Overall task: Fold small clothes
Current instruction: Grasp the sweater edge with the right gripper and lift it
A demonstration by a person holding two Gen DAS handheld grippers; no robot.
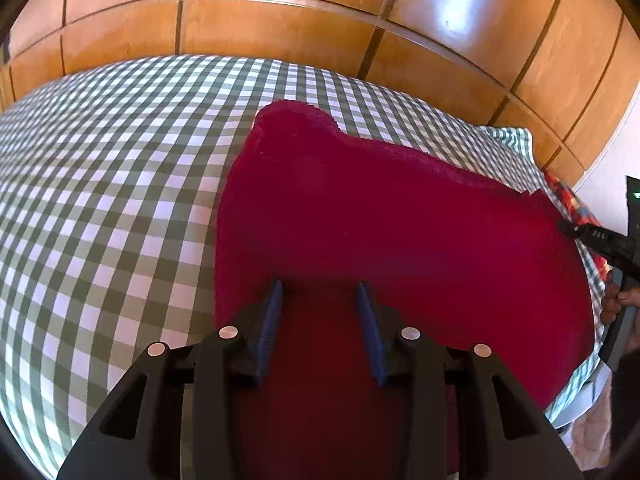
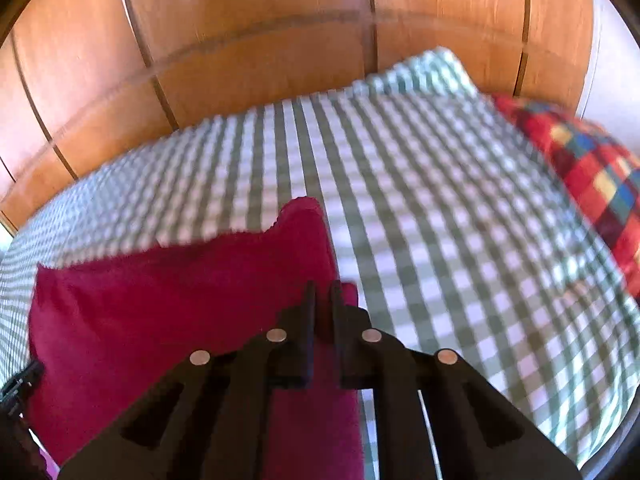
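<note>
Checked bedspread [image 1: 120, 184]; crimson fuzzy garment [image 1: 380, 220] spread.

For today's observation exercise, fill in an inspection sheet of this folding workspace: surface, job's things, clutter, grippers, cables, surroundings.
Surface: checked cloth covers it.
Job's things: red garment lies spread on the cloth.
Clutter: multicoloured checked fabric at the right edge.
Grippers: left hand-held gripper part open over the garment's near edge; right hand-held gripper shut on the garment's right edge.
Cables: nothing seen.
Surroundings: wooden panelled doors behind.
</note>
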